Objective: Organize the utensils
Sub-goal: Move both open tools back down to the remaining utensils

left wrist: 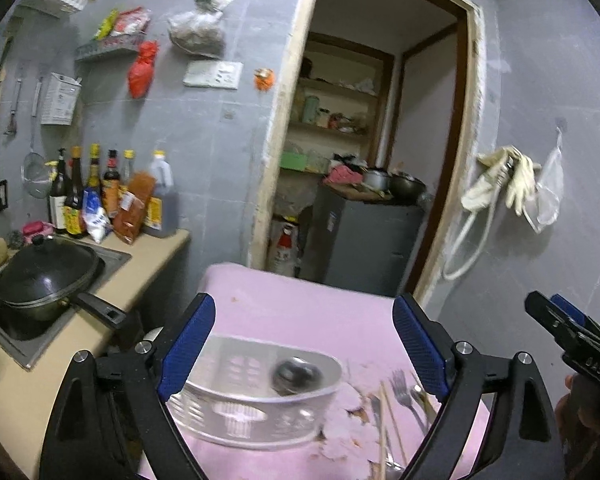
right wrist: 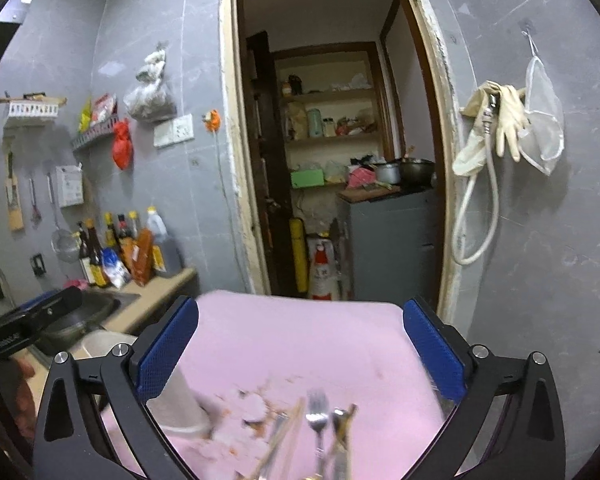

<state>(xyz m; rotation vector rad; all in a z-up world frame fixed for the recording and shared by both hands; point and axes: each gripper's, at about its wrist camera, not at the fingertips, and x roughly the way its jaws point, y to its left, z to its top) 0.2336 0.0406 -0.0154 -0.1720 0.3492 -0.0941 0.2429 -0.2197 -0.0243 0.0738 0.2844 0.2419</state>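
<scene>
The left gripper (left wrist: pixel 304 344) stands wide open with nothing between its blue pads, hovering over the near part of a pink-covered table (left wrist: pixel 300 304). Just below and ahead of it sits a clear perforated utensil holder (left wrist: pixel 236 396), with a dark round thing (left wrist: pixel 296 376) showing at or behind its wall; blur hides what that is. The right gripper (right wrist: pixel 300 352) is equally wide open and empty, above the loose utensils: a fork (right wrist: pixel 316 412), what looks like a spoon (right wrist: pixel 342 420) beside it, and wooden chopsticks (right wrist: pixel 284 428) angled to their left, all lying close together toward the table's near edge, right of the holder.

Judging from this, nothing is gripped yet, so the sorting lies ahead. The utensils lie flat on soft cloth and nearly touch one another; closing on one may drag a neighbour along or pinch the cloth. The chopsticks are thin and could roll out of the pads. The holder looks light and may slide or tip toward the edge if a utensil is pushed against its rim. The views are blurred, so aim is uncertain.
</scene>
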